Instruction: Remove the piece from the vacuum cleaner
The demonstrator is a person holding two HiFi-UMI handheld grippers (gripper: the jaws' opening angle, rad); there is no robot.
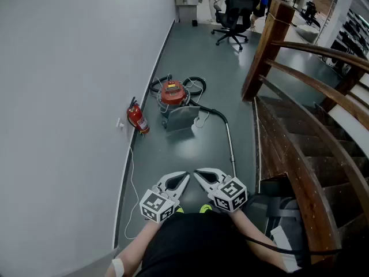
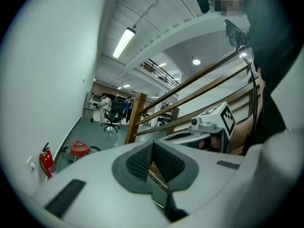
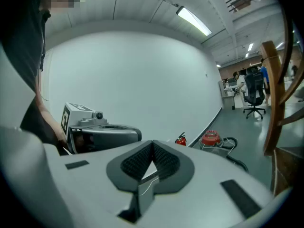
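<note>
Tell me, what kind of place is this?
Probably a hallway in an office building: there is a wooden staircase on one side, an office chair at the far end, and a red fire extinguisher.

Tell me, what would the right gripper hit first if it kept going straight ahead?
Probably the white wall, just left of the fire extinguisher; the left gripper sits off to one side. Depth is unclear.

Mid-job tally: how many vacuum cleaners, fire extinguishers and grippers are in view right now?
Vacuum cleaner: 1
Fire extinguisher: 1
Grippers: 2, left gripper and right gripper, both shut and empty
Total: 4
</note>
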